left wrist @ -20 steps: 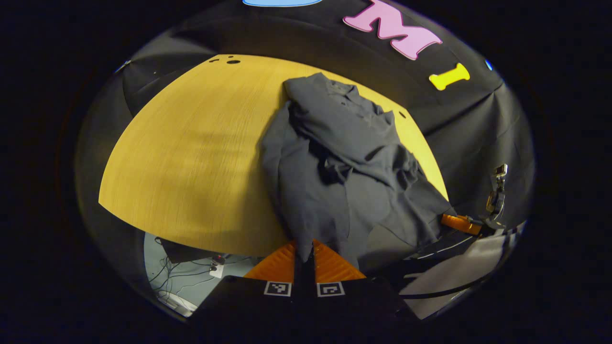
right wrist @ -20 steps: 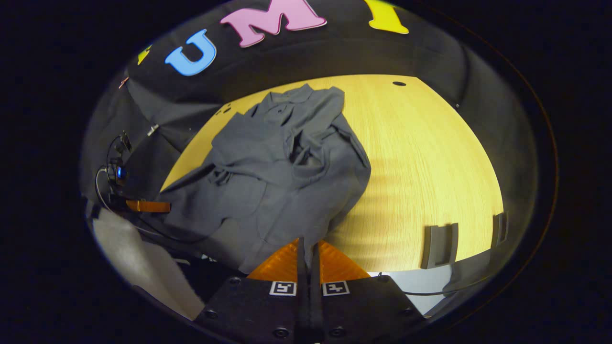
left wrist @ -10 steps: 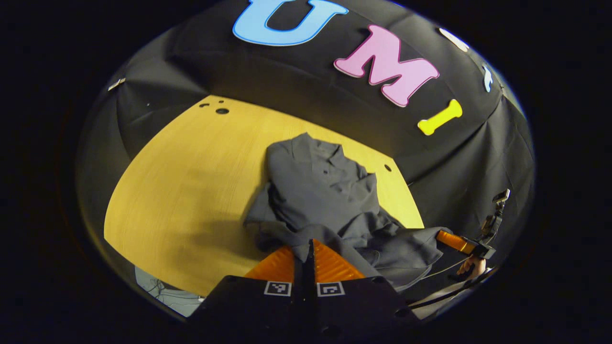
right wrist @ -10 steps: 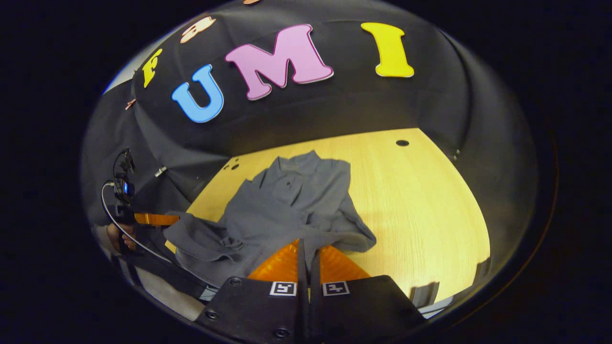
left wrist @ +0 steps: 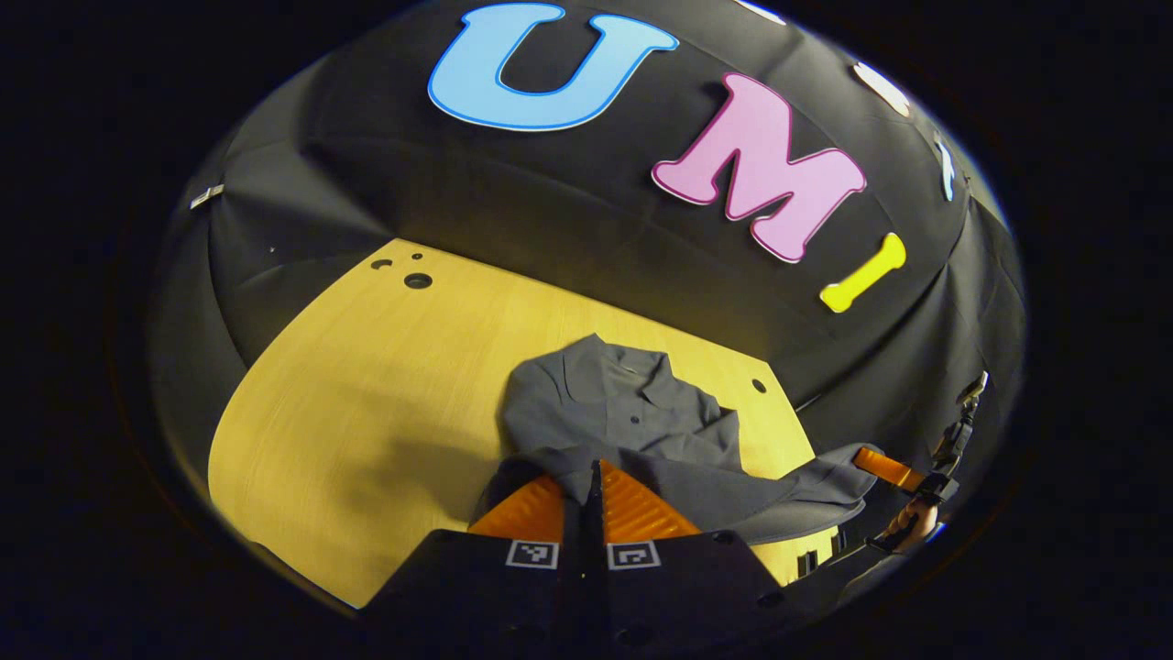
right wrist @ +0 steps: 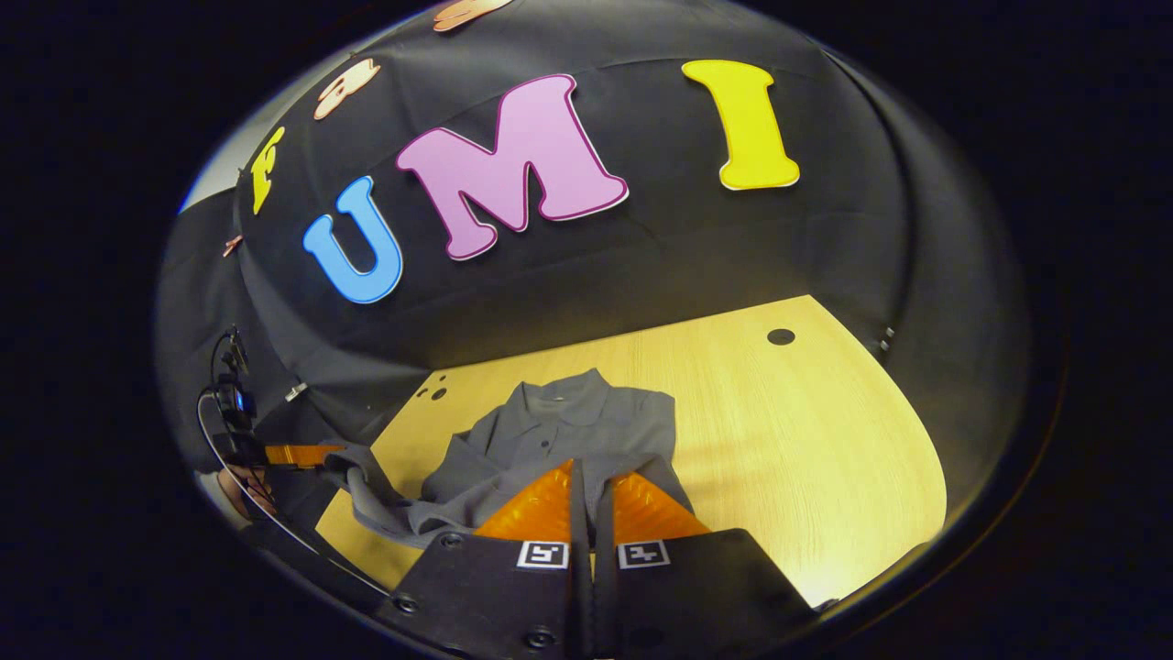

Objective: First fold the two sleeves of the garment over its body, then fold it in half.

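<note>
- Table (left wrist: pixel 348 403), a pale wooden top, fills the lower half of the left gripper view and backs onto the booth's black cloth wall (left wrist: pixel 550 229); in the right gripper view its bare wood (right wrist: pixel 806 440) spreads toward three o'clock.
- Shirt (left wrist: pixel 623 417), a dark grey collared garment, lies on the table with its collar at twelve o'clock, toward the wall; its near edge is lifted off the wood and stretched between the two tools. In the right gripper view the shirt (right wrist: pixel 559 431) sits just above the fingers, and a band of its cloth runs out toward nine o'clock.
- Left gripper (left wrist: pixel 586 481), at six o'clock in its own view, has its fingers pressed together on the shirt's near edge.
- Right gripper (right wrist: pixel 586 486), at six o'clock in its own view, is likewise clamped tight on the lifted cloth.
- Hand (left wrist: pixel 903 527), at four o'clock in the left gripper view, holds the far tool at the shirt's other corner.
- Holes (left wrist: pixel 417 280), small and dark, dot the table's far corner at eleven o'clock.
</note>
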Available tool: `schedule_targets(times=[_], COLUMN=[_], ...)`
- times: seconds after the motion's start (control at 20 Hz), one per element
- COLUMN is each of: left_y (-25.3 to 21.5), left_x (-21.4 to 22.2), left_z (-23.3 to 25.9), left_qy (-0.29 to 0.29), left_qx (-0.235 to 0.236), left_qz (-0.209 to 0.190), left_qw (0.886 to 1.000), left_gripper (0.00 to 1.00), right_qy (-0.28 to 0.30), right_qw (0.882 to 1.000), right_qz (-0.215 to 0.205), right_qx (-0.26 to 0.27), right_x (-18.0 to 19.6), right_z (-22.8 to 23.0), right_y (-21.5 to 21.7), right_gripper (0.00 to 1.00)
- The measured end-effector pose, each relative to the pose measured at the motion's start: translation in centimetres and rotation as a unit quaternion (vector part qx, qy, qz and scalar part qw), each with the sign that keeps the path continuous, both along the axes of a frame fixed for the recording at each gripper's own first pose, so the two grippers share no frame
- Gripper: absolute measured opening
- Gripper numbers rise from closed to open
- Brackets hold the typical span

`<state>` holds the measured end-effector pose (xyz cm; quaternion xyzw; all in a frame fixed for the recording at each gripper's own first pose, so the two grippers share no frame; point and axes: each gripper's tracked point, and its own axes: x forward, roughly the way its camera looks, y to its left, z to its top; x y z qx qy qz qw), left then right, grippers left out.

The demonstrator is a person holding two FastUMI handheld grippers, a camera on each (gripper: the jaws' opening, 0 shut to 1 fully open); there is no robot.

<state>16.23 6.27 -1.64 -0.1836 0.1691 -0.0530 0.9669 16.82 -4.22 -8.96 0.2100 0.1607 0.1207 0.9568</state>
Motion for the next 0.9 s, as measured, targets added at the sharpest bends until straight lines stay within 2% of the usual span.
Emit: schedule_targets(times=[0.25, 0.55, 0.9], left_y=[1.0, 1.5, 2.7], left_x=[5.9, 12.7, 18.2], left_z=[1.5, -0.4, -1.4], left_qy=[-0.019, -0.002, 0.006], left_qx=[0.009, 0.016, 0.01], left_qz=[0.011, 0.022, 0.041], left_qw=[1.0, 1.0, 0.999], left_gripper=[0.05, 0.05, 0.05], right_qy=[-0.001, 0.013, 0.025], right_qw=[1.0, 0.999, 0.999], right_qz=[-0.014, -0.026, -0.04], right_qx=[-0.007, -0.016, -0.021], right_x=[5.2, 11.3, 17.2], right_z=[-0.4, -2.4, -4.6], right_y=[-0.5, -0.5, -1.1], right_gripper=[0.05, 0.05, 0.05])
